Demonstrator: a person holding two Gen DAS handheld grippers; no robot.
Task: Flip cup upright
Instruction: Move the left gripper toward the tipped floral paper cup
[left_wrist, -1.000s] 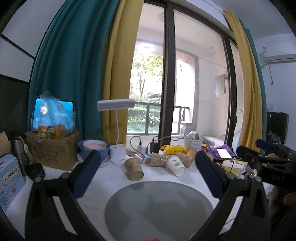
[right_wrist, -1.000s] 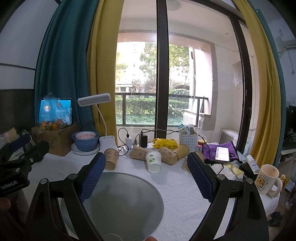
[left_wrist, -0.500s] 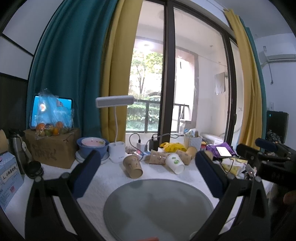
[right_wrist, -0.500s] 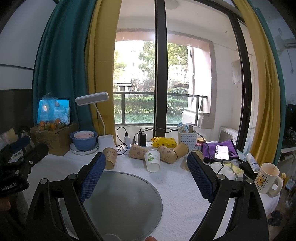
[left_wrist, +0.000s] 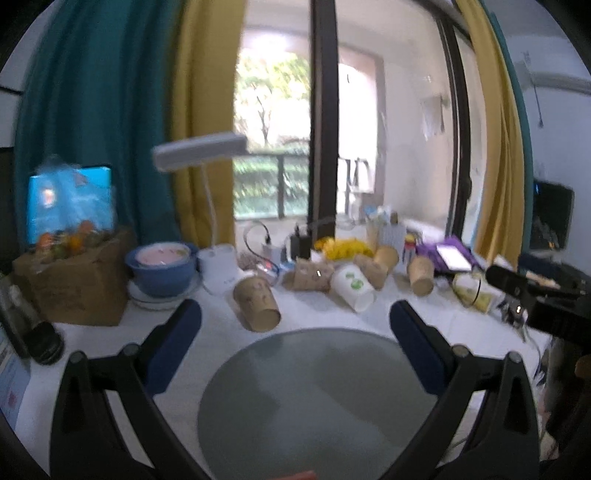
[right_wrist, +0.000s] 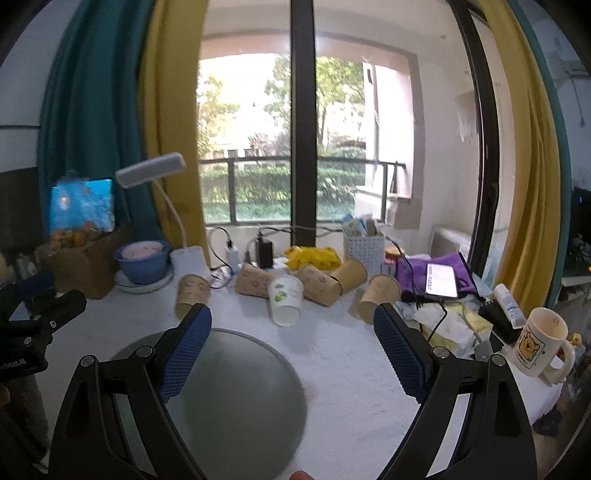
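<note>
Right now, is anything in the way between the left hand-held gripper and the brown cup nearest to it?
Nothing visible. The left hand-held gripper is open, and only bare white tablecloth and the edge of the round grey mat lie between it and the tipped brown cup. The other cups lie further right.

The desk (right_wrist: 332, 354) wears a white cloth, with a grey round mat (right_wrist: 236, 391) on it. Each tool carries blue pads (right_wrist: 400, 354) with a fine grid texture on black frames. One paper cup (right_wrist: 285, 300) is white with green leaf marks; the others, like the brown paper cup (left_wrist: 255, 302), bear faint printed figures. The bowl (right_wrist: 142, 260) is blue, the mug (right_wrist: 540, 341) cream with a yellow bear, the curtains (right_wrist: 92, 122) teal and mustard yellow.
</note>
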